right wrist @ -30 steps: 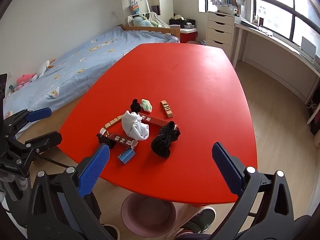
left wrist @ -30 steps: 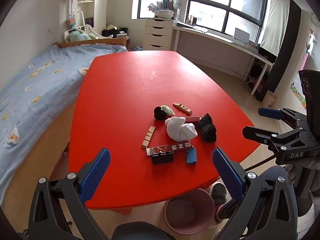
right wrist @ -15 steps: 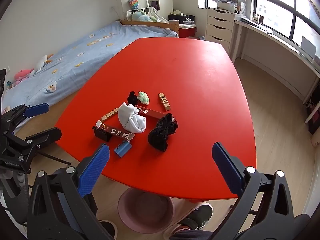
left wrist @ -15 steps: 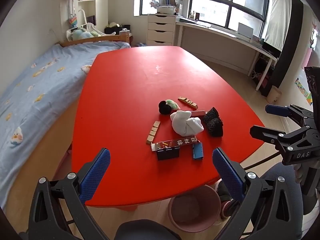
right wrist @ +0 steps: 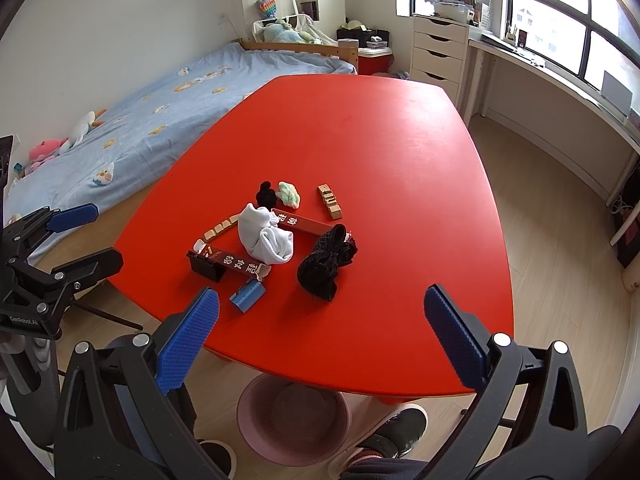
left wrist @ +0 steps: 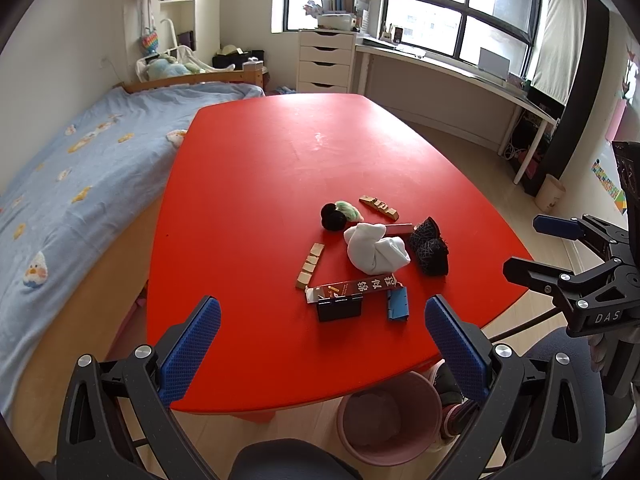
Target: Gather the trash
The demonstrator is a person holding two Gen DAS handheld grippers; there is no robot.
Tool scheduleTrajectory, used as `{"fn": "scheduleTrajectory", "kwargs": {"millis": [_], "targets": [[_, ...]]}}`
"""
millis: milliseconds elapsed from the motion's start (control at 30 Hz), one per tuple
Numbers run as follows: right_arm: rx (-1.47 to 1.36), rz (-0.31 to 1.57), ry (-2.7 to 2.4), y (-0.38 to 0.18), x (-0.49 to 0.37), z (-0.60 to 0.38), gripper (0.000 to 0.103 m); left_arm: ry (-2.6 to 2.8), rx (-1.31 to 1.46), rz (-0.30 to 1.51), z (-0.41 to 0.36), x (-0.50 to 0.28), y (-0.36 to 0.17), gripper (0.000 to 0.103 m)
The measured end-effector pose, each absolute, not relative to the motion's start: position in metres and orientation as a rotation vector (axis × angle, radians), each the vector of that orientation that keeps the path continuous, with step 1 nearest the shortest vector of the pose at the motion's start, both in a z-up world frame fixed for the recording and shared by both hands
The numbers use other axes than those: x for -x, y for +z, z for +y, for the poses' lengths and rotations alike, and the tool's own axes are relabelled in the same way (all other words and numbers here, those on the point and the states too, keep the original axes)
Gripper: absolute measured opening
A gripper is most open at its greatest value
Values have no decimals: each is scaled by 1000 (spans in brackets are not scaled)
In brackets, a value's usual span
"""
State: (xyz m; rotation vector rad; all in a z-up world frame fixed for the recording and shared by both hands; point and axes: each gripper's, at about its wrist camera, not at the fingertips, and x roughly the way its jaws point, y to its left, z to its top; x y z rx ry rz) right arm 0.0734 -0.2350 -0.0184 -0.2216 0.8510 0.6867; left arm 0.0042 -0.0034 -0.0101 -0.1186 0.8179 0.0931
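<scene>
Both jaws wide and empty — risks snagging the black mesh wad (right wrist: pixel 326 262) at four o'clock of the white cloth (right wrist: pixel 264 236), or missing the pink bin (right wrist: pixel 294 424) tucked under the red surface (right wrist: pixel 360 120).

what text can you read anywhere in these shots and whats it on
"DAS" in white, on the black body of the right gripper, seen from the left wrist view.
White Chinese characters on the dark red carton near the table edge: too distorted to read surely.
White characters on the second red carton behind the white cloth: likewise unreadable.
Pale lettering on the left gripper body, right wrist view: too blurred.
</scene>
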Motion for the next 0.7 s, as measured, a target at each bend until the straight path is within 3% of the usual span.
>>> {"fn": "scheduleTrajectory", "kwargs": {"millis": [700], "targets": [[224,853,684,-21,-72,-234,100,95,126,814,-2,-2,-12,98]]}}
